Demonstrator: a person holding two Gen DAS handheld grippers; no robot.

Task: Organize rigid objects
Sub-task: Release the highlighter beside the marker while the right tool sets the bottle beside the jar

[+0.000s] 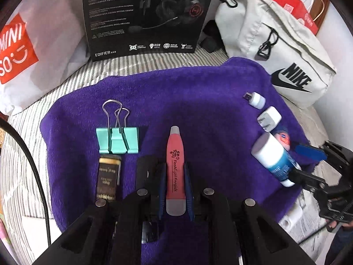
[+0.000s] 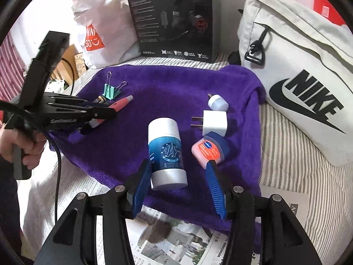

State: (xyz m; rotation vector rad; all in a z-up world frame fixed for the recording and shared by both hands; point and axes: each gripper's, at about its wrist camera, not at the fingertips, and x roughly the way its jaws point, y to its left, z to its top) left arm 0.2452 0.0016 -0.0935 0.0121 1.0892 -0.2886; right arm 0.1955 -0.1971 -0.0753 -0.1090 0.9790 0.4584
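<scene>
Purple terry cloth, a towel [image 1: 198, 92] spread over a striped sheet, fills the middle of both views and carries everything I am sorting. My left gripper [image 1: 175, 176] is clamped on the pink pen-shaped flashlight earpick with grey ends [image 1: 175, 167], low in the centre of the left view; the blue pads are mostly hidden behind its barrel, and in the right view the same tool shows only as a pink tip [image 2: 123, 102] poking out past black linkage at the left edge. Just left of it in the left view lie a mint-green binder clip with wire handles [image 1: 118, 140] and, below that and touching its edge, a small dark bottle with gold lettering [image 1: 108, 177] whose print I cannot read. My right gripper [image 2: 178, 172] stands apart around the white-capped blue cylindrical tube [image 2: 166, 154], lower centre of the right view; the left pad sits against the tube's side, but the right one [image 2: 215, 187] is clear of it and near the small pink jar with a blue lid [image 2: 208, 151]. Whether that pad touches the jar I cannot tell. Above the jar sit a white two-prong plug adapter [image 2: 214, 121] and a small white USB light [image 2: 217, 102]. A beige Nike bag [image 2: 297, 70] is cut off at the right edge, and a black headset box [image 2: 172, 19] at the top.
</scene>
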